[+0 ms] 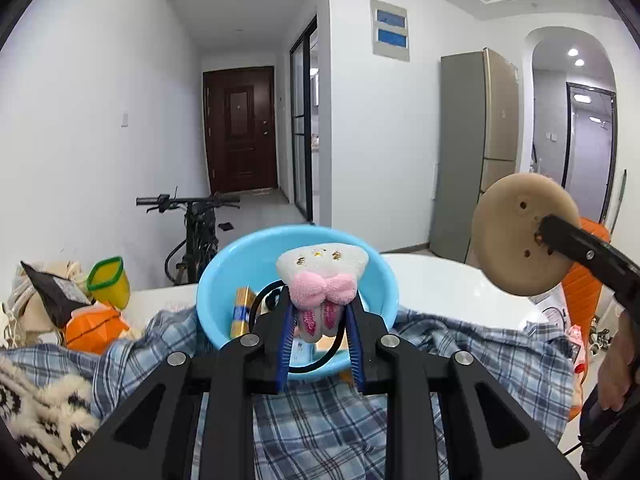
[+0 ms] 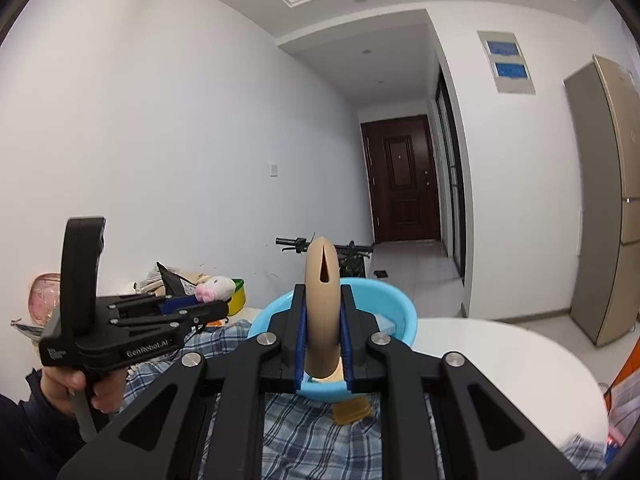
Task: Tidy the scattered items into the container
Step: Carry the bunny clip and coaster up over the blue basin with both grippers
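Two clamped grippers: left gripper (image 1: 320, 320) (plush toy (image 1: 322, 280)), right gripper (image 2: 323, 332) (tan disc (image 2: 322, 304)).

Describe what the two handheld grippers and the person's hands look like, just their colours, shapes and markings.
Both grippers are matte black plastic with angular, cut-out linkage arms, round silver bolts and blue ribbed pads lining the fingers. The left gripper has a pistol-style handle, a tall rounded block on top, and white "GenRobot.AI" lettering on its side. The left hand is bare, with a dark sleeve behind it. The right gripper matches; its hand is bare.
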### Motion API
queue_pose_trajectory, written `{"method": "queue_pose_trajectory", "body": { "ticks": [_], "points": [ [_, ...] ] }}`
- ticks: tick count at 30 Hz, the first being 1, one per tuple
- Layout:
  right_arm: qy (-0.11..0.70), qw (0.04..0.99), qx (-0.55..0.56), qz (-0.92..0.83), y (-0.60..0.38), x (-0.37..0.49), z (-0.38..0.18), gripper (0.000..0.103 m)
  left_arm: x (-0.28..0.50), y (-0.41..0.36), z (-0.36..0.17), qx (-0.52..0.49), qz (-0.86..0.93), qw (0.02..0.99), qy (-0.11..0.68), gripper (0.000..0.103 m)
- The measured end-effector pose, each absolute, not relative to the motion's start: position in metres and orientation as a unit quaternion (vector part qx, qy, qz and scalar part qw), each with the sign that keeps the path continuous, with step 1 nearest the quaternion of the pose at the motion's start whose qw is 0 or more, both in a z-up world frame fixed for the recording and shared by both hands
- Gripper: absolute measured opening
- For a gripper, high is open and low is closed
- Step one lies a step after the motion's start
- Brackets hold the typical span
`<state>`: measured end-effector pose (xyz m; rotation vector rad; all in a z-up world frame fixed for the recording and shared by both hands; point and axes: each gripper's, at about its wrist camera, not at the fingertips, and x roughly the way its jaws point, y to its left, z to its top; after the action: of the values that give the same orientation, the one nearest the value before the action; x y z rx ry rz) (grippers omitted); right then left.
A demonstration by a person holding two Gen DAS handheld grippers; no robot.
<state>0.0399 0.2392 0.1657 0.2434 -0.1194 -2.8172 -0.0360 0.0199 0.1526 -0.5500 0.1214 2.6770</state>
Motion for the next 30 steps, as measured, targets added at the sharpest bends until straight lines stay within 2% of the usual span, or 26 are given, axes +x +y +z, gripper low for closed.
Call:
{"method": "queue_pose_trajectory", "body": {
  "ticks": [6, 15, 20, 30],
  "points": [
    [-0.046, 0.136, 0.078, -0.987, 0.243, 0.002, 0.186, 0.013, -0.060, 0.021, 0.171, -0.181, 0.968, 0.168, 0.049, 0.025],
    [-0.086, 0.095, 0.108, -0.986, 0.243, -0.092, 0.191, 0.013, -0.153, 0.029, 0.186, -0.177, 0.978, 0.098, 0.046, 0.025],
    [-0.091, 0.087, 0.116, -0.985, 0.248, -0.131, 0.190, 0.013, -0.200, 0.028, 0.181, -0.197, 0.977, 0.081, 0.032, 0.025],
    [-0.077, 0.099, 0.141, -0.982, 0.249, -0.159, 0.185, 0.013, -0.239, 0.037, 0.159, -0.258, 0.961, 0.101, 0.023, 0.025]
  ]
}}
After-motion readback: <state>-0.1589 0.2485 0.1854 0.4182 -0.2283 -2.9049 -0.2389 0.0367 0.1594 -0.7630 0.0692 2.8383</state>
